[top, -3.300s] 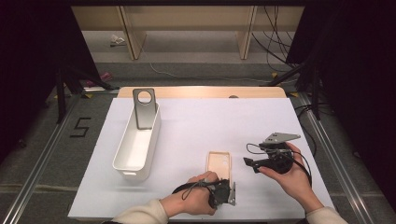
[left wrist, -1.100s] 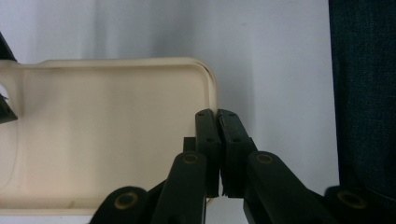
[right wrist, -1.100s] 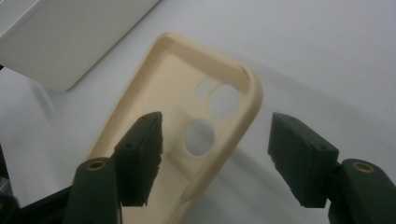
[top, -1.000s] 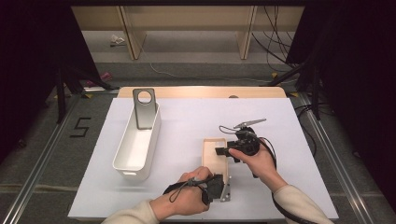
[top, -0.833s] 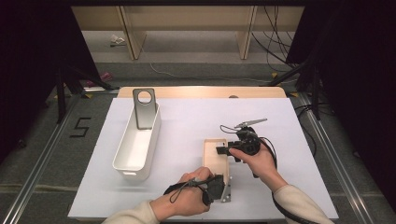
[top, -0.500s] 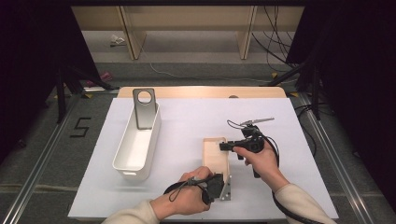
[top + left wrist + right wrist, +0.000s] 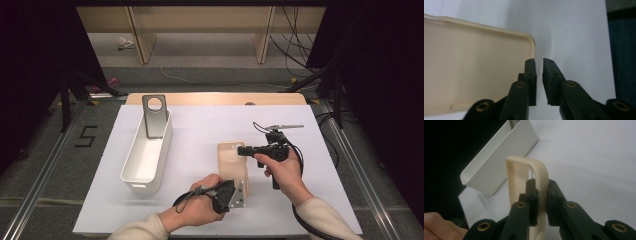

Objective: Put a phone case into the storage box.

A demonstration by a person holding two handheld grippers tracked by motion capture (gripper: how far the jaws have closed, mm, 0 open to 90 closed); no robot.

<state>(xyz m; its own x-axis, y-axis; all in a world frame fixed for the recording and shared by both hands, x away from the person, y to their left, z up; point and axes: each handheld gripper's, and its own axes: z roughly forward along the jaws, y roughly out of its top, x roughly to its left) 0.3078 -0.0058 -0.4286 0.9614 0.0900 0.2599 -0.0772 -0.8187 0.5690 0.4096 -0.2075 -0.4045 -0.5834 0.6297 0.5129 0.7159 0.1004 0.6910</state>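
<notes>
Right gripper view has the right tool (image 7: 540, 195) pinching the side wall of a cream phone case (image 7: 524, 170), its jaws having just closed on it, while the left tool (image 7: 539, 75) stands slightly parted beside the case's near edge, gripping nothing. Judging from this, the pick-up is under way; next comes lifting the case off the white bench (image 7: 200, 130) toward the white bin (image 7: 147, 155).

Cream phone case (image 7: 232, 162) and white bin (image 7: 146, 155) on a white-topped desk (image 7: 200, 125).
The case is a plain pale cream. The bin is glossy white, with a flat grey plate (image 7: 155, 116) standing in it. Both the left gripper (image 7: 231, 196) and the right gripper (image 7: 245, 150) have matte black jaws with brass-coloured pins. The desk edge is light wood, the surrounding floor grey.
</notes>
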